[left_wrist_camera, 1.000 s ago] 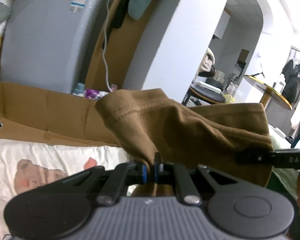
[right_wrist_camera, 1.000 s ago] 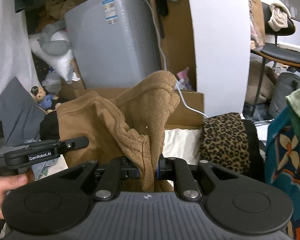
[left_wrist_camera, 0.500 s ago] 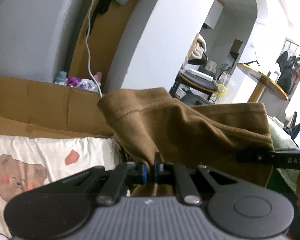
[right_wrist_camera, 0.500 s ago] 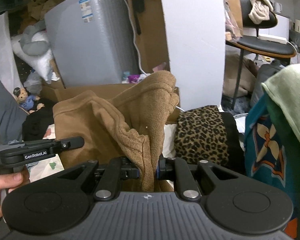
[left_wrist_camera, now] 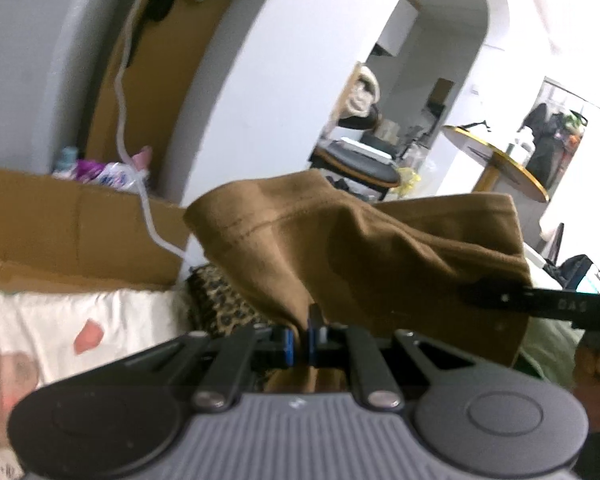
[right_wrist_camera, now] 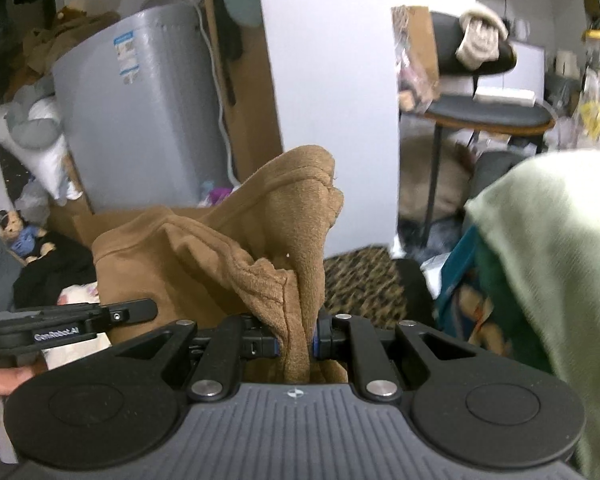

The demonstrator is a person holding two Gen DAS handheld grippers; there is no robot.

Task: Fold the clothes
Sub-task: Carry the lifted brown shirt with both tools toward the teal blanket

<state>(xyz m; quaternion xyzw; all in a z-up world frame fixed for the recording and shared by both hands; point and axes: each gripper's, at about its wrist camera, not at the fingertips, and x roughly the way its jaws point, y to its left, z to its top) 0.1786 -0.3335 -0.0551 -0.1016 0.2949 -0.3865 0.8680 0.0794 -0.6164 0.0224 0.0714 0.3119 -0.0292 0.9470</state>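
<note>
Left tool: closed tight on a gathered edge of the brown garment, the fabric pinched into a thin pleat between the blue-tipped pads. Right tool: likewise clamped on a thicker bunch of the same brown garment, which rises ahead of it in a rumpled peak.

The garment hangs in the air between the two tools, clear of the bedding below. In the left wrist view the cloth runs from the left tool across to the right tool, whose black arm shows at the far right edge of the cloth. The stitched hem runs along the top of that span, which suggests the hold is at two points along one border (likely so the body of the piece can fall straight beneath).

Below and to the left of the left tool lies a white printed bedsheet; just beyond its tips is a leopard-print cloth. To the right of the right tool stands a pale green cloth.

Judgement: the garment is raised and spread, not yet laid down; no fold is visible. The slack middle may crease if lowered unevenly.
</note>
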